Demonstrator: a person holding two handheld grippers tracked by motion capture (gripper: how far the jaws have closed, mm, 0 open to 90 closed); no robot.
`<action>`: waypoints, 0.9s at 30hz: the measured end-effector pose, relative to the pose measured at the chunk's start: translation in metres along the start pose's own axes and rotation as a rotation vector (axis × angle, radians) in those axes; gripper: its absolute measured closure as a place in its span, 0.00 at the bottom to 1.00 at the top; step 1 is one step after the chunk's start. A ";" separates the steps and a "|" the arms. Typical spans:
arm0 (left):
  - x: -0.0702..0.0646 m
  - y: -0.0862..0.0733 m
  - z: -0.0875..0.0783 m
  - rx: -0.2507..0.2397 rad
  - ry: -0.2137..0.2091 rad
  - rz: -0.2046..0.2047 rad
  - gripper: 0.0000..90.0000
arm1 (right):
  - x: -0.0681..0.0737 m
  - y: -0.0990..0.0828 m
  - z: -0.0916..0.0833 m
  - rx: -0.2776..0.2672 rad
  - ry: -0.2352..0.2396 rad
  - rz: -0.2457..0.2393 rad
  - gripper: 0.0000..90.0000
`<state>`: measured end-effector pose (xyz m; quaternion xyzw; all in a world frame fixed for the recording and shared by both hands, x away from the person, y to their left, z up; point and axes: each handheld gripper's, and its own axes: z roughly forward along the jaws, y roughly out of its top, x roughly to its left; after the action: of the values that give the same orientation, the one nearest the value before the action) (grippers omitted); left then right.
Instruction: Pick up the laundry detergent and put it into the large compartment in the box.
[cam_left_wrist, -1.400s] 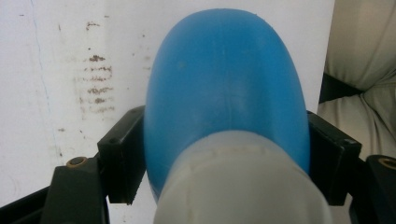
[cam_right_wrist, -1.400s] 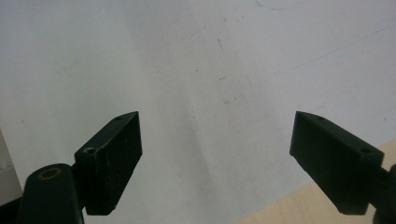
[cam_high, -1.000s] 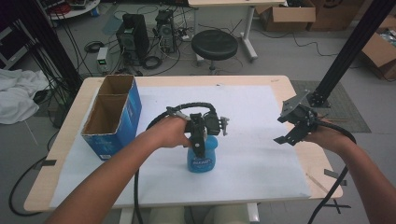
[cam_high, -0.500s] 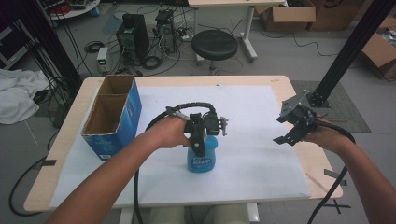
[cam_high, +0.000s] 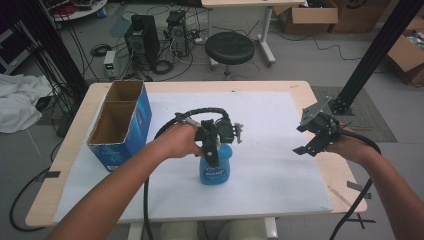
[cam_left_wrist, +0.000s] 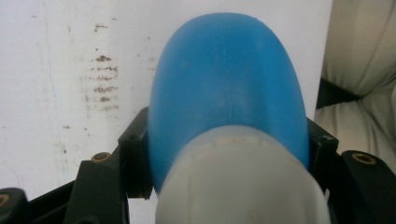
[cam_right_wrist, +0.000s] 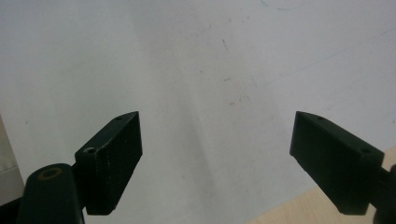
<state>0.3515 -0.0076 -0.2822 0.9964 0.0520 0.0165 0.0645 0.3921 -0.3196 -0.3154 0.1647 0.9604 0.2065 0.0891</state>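
Counter: a light wooden counter (cam_high: 310, 92) carried a large white sheet (cam_high: 270, 150) that covered most of its top; bare wood showed at the edges.
Blue bottle: a blue bottle (cam_high: 216, 167) with a whitish neck stood upright on the white sheet near the middle of the counter, towards the person's side, with a label on its front.
Left claw: the left claw (cam_high: 214, 150) came down on the bottle from above, held by the person's left hand (cam_high: 177, 141). In the left gripper view its black jaws pressed against both flanks of the blue body (cam_left_wrist: 229, 79) just below the whitish neck (cam_left_wrist: 238, 182), so it was clenched on the bottle.
Right claw: the right claw (cam_high: 306, 137) hung above the right side of the white sheet, well apart from the bottle, held in the person's right hand (cam_high: 350, 147). In the right gripper view its two jaws stood wide apart with nothing between them, above the sheet and a corner of bare wood (cam_right_wrist: 299, 205).
Cardboard box: an open blue box (cam_high: 122, 125) with two brown compartments sat on the left part of the counter, well left of the bottle; what lay inside could not be told.
Sheet marks: faint brown smudges (cam_left_wrist: 102, 86) marked the sheet beside the bottle in the left gripper view.
Surroundings: beyond the counter stood a black round stool (cam_high: 230, 47) on the grey floor, computer towers (cam_high: 142, 42) with cables, and cardboard boxes (cam_high: 315, 15).
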 end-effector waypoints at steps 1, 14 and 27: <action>0.001 -0.001 -0.004 -0.001 -0.001 -0.013 0.42 | 0.000 -0.001 0.000 0.002 0.000 0.001 0.19; 0.014 -0.016 -0.061 -0.012 0.040 -0.343 0.42 | 0.002 0.003 0.003 0.011 0.005 -0.010 0.19; 0.030 -0.032 -0.107 -0.060 0.065 -0.581 0.42 | 0.002 0.005 0.000 0.012 0.001 -0.017 0.19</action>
<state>0.3738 0.0409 -0.1793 0.9363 0.3367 0.0306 0.0945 0.3916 -0.3147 -0.3137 0.1571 0.9629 0.2001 0.0895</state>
